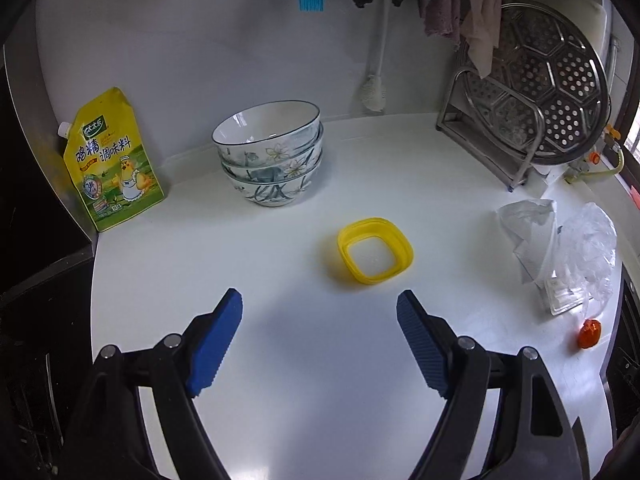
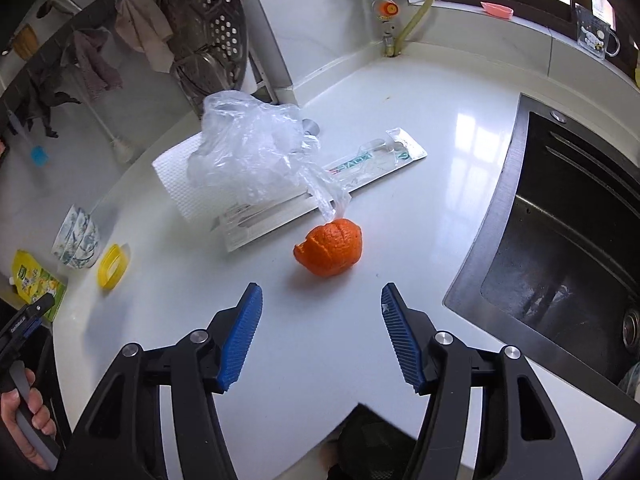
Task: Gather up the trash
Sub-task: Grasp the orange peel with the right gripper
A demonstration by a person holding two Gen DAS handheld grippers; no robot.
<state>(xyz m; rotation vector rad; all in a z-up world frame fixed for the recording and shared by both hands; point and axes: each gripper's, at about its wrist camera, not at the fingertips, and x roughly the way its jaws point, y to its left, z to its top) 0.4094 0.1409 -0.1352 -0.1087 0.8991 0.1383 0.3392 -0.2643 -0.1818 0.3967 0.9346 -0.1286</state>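
Observation:
In the right wrist view, an orange peel (image 2: 330,252) lies on the white counter (image 2: 400,100), just ahead of my right gripper (image 2: 322,286), which is open with nothing between its blue pads. Behind the peel sit a crumpled clear plastic bag (image 2: 248,148), a white paper towel (image 2: 176,176) and a long clear wrapper (image 2: 372,160). My left gripper (image 1: 319,296) is open and empty above the counter, with a yellow ring-shaped lid (image 1: 344,248) a short way ahead of it. In the left wrist view, the bag (image 1: 592,248), towel (image 1: 528,232) and peel (image 1: 590,333) lie far right.
Stacked patterned bowls (image 1: 272,152) and a yellow seasoning pouch (image 1: 112,160) stand at the back left by the wall. A perforated steel steamer tray (image 1: 552,80) leans in a rack. A dark sink (image 2: 560,240) opens to the right of the peel. A hand (image 2: 24,420) holds the left tool.

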